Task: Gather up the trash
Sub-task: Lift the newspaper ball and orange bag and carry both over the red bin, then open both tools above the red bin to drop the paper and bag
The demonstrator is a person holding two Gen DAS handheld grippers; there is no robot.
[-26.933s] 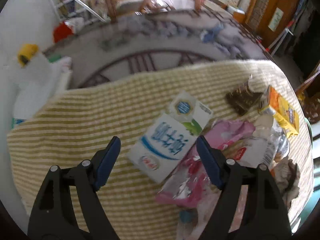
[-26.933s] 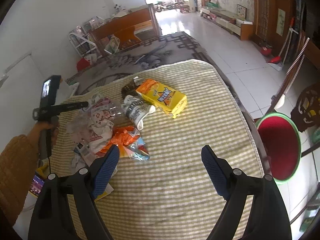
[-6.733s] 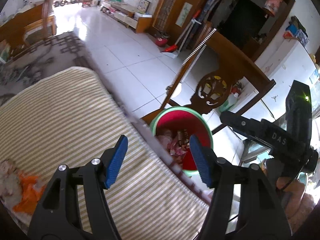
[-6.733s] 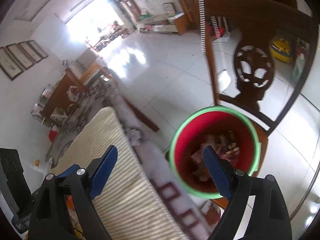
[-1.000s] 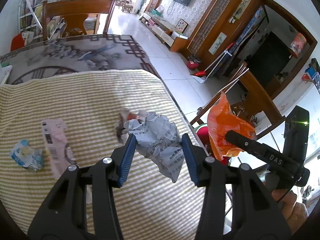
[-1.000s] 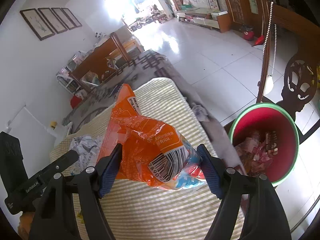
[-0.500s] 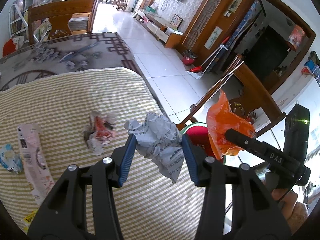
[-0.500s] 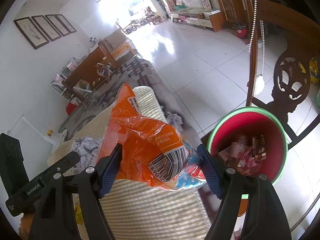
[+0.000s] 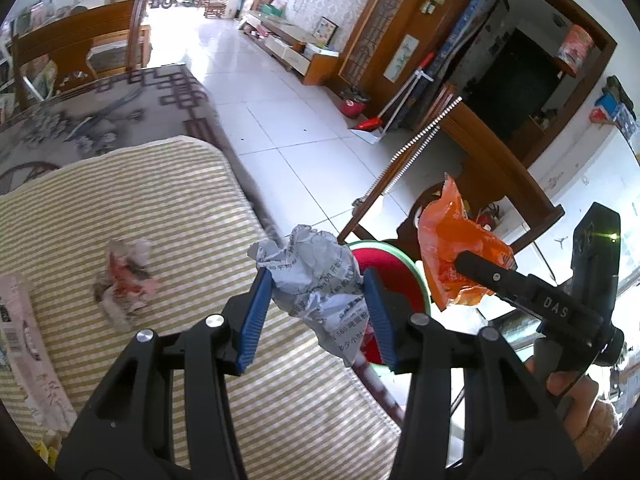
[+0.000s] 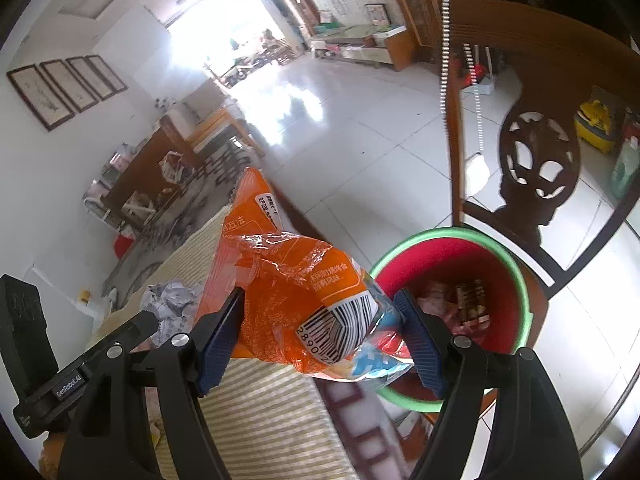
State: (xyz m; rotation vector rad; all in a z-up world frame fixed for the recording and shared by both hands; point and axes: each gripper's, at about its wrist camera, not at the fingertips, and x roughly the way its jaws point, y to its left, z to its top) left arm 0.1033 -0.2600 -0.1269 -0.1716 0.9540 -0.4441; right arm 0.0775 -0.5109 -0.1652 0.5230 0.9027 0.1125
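Observation:
My left gripper (image 9: 318,312) is shut on a crumpled ball of printed grey paper (image 9: 316,276), held above the table's right edge. My right gripper (image 10: 320,340) is shut on an orange snack bag (image 10: 288,280) with a barcode, and that bag (image 9: 456,248) also shows at the right of the left wrist view. The red bin with a green rim (image 10: 516,280) stands on the floor just past the table edge, with several wrappers inside. In the left wrist view the bin (image 9: 388,264) sits partly behind the paper ball. The paper ball (image 10: 172,300) shows left of the bag in the right wrist view.
The yellow-striped tablecloth (image 9: 140,208) carries a small crumpled wrapper (image 9: 124,276) and a pale pink packet (image 9: 24,344) at the left. A dark carved wooden chair (image 10: 536,160) stands right behind the bin. White tiled floor (image 9: 280,128) stretches beyond the table.
Both grippers have carried their trash rightward across the table toward its edge. The bin has come nearer and more fully into both views, and the table litter has slid left.

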